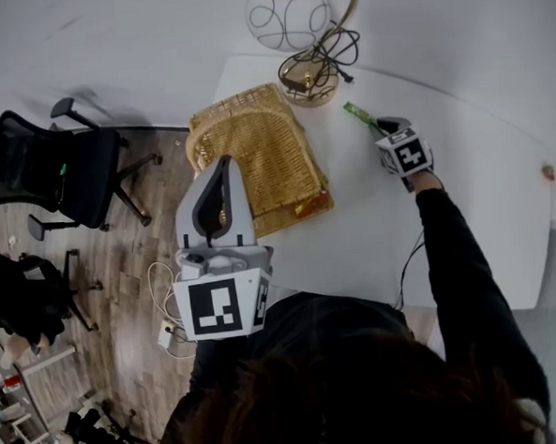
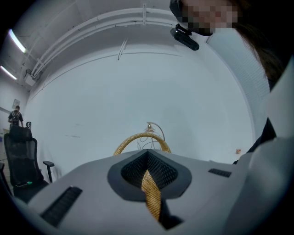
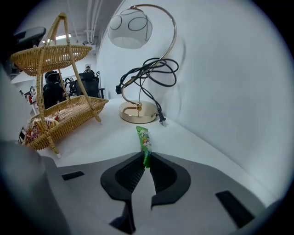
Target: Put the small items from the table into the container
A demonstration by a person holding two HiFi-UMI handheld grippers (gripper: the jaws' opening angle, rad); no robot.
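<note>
The left gripper has its jaws closed tight on the handle of the wicker basket, with the woven golden strip pinched between the pads and the handle's arch rising just ahead of the jaws. The basket has two tiers and stands on the white desk, below and ahead of this gripper. A few small wrapped items lie in its lower tier. From the right gripper, the basket stands off to the left. A lamp with a round globe and a gold base stands ahead of that gripper, with a black cable looped over its stem. The right gripper tilts down toward the desk, its jaws nearly together and pinching the near end of the green packet. The rest of the packet stretches straight ahead of the jaws along the desk, towards the lamp's base. A small orange thing sits well to this gripper's right, near the desk's edge.
</note>
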